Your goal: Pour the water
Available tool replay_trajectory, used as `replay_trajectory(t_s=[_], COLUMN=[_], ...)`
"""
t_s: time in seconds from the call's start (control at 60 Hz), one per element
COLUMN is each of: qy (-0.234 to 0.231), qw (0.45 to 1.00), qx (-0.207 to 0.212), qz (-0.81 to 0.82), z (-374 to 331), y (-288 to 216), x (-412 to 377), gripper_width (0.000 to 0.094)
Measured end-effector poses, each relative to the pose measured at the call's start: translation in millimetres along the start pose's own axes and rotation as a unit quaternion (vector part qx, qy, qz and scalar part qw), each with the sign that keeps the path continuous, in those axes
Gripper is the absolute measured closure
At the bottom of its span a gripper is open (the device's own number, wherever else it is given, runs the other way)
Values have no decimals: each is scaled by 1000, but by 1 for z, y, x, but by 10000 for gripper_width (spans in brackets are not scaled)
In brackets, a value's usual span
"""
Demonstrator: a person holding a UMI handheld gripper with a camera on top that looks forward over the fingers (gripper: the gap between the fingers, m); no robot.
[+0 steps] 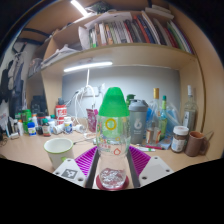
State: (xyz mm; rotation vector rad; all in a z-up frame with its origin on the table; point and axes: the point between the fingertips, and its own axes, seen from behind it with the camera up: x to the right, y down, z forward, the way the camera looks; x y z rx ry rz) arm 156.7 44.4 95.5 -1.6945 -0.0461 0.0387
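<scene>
Two fingers (111,168) clamped on the bottle (112,135) from where I'm driving: purple pads (86,158) press on both its sides. Bottle is clear plastic with a green cap (113,101) and a printed label, upright, held above the table (30,152), base toward the camera. Just beside it and left of the fingers, a pale cup (59,151) stands on the table, open top up, apart from the bottle. Beyond the bottle I see a row of jars and bottles (160,122) along the back of the table. Higher up, a shelf (120,55) packed with books (130,30), lit strip lamp (88,66) under it.
</scene>
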Motion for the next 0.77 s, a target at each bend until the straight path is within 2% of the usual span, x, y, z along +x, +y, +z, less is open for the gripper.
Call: replay_trajectory(t_s=[0.083, 0.117, 0.333, 0.467, 0.617, 0.767], qy=[0, -3, -25, -32, -8, -9], qw=[1000, 1000, 999, 999, 1000, 1000], qx=[-16, -21, -32, -17, 10, 13], qz=[-4, -7, -27, -10, 2, 19], z=[-9, -14, -76, -134, -200, -255], y=[6, 9, 28, 38, 50, 71], x=[0, -1, -14, -24, -18, -22], gripper_width=[152, 90, 87, 87, 89, 86])
